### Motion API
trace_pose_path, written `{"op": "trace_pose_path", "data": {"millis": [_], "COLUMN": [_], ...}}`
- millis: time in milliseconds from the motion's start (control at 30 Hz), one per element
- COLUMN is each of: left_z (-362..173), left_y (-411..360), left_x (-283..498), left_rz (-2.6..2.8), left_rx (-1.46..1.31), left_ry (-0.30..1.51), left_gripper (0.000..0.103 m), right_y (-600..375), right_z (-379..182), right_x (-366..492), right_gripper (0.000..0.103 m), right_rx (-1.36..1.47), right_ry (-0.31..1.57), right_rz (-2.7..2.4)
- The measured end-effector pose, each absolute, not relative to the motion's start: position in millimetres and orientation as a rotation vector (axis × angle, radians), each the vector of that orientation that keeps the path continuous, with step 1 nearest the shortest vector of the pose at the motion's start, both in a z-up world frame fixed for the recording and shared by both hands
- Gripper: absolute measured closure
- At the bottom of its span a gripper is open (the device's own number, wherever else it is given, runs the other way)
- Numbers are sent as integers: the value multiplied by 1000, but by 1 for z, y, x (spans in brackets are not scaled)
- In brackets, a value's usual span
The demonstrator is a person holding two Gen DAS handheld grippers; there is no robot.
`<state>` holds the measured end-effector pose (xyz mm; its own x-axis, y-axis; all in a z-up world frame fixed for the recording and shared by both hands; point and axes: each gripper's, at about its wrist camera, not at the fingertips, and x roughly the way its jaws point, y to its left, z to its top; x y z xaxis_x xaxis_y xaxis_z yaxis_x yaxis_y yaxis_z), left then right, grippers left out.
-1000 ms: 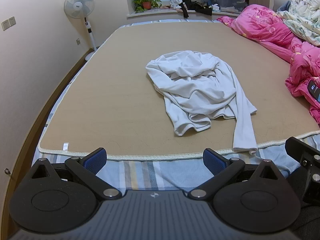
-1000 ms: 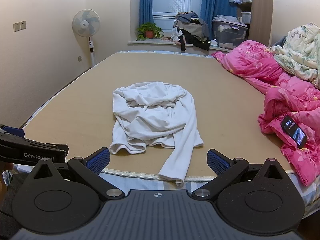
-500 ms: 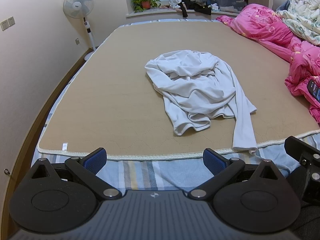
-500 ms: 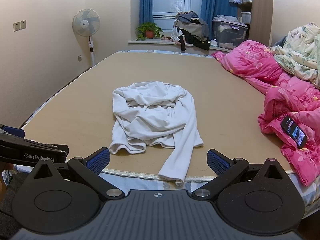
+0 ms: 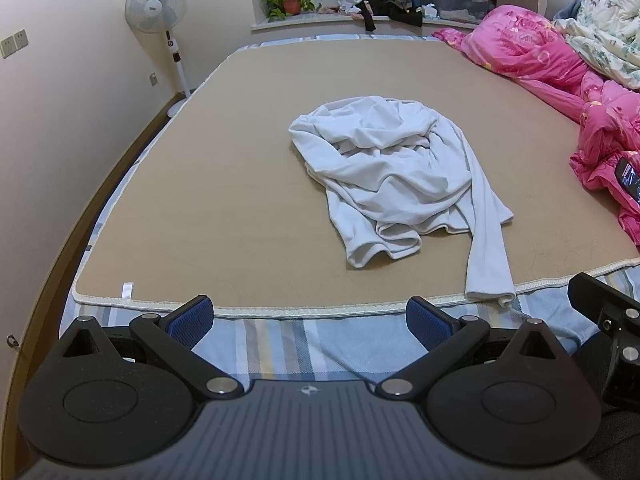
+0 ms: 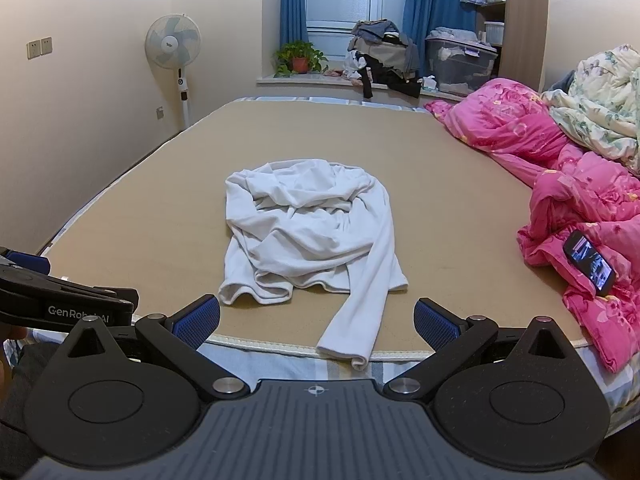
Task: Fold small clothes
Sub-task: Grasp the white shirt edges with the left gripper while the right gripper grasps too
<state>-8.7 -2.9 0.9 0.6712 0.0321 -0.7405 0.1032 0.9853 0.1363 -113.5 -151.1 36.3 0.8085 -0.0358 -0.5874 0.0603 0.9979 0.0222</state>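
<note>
**White cotton heap, one sleeve over the mat's edge**

White, thin-looking jersey is the whole job here: a long-sleeved top (image 5: 394,172) lies crumpled on the tan mat (image 5: 208,208) that covers the bed, roughly midway between its left and right edges and nearer the front edge than the far one. The body is bunched into overlapping ridges, the hem rolls under itself toward the front, and one sleeve (image 6: 362,312) runs straight down to the front edge, its cuff lying over the mat's white border onto the striped sheet (image 5: 304,340).

Both pairs of tongs are released and hold nothing. The left tongs (image 5: 310,316) hover above the striped sheet at the front edge, and the right tongs (image 6: 316,318) hover just before the cuff.

The likely trouble, as I judge it:
- Pinching a ridge of the heap could catch several layers at once, so the top would lift as a lump instead of opening flat.
- Pulling on the sleeve alone may drag the whole garment toward the front edge, or off it.
- The other sleeve is hidden somewhere in the folds; grabbing blindly could twist it further.
- The pink quilt (image 6: 568,200) and the phone (image 6: 588,262) resting on it sit by the right edge, so a wide spread could brush them.
</note>
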Motion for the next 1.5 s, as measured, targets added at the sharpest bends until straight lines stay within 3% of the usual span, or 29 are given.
{"op": "trace_pose_path", "data": {"millis": [300, 567, 733, 900, 1233, 1267, 1300, 1333, 1367, 1400, 1433, 1500], "left_z": [-6, -11, -48, -101, -180, -181, -180, -177, -174, -171, -165, -150], "left_y": [28, 74, 74, 66, 24, 23, 23, 24, 26, 30, 32, 30], "left_x": [45, 227, 373, 487, 572, 575, 575, 576, 577, 577, 574, 568], "left_rz": [-2, 10, -14, -4, -74, -88, -105, -132, -167, -183, -175, -176], "left_rx": [135, 94, 109, 56, 85, 71, 52, 21, -25, -80, -95, -55], "left_ry": [847, 742, 806, 913, 1066, 1061, 1048, 1039, 1041, 1038, 1014, 958], "left_gripper": [0, 0, 0, 1, 1, 5, 24, 68, 91, 97, 98, 100], "right_y": [-189, -299, -357, -390, -392, -390, -388, -386, -384, -384, -385, -381], "right_z": [34, 16, -25, -75, -158, -164, -170, -175, -177, -177, -175, -161], "right_x": [-80, 54, 174, 289, 442, 453, 462, 469, 472, 475, 477, 468], "right_gripper": [1, 1, 1, 8, 18, 18, 18, 22, 48, 69, 99, 102], "right_rx": [88, 219, 302, 375, 345, 338, 338, 341, 352, 383, 425, 373], "right_ry": [590, 577, 621, 688, 815, 835, 855, 870, 868, 865, 871, 818], "right_rz": [-106, -205, -193, -185, -146, -139, -135, -129, -112, -71, -32, -54]}}
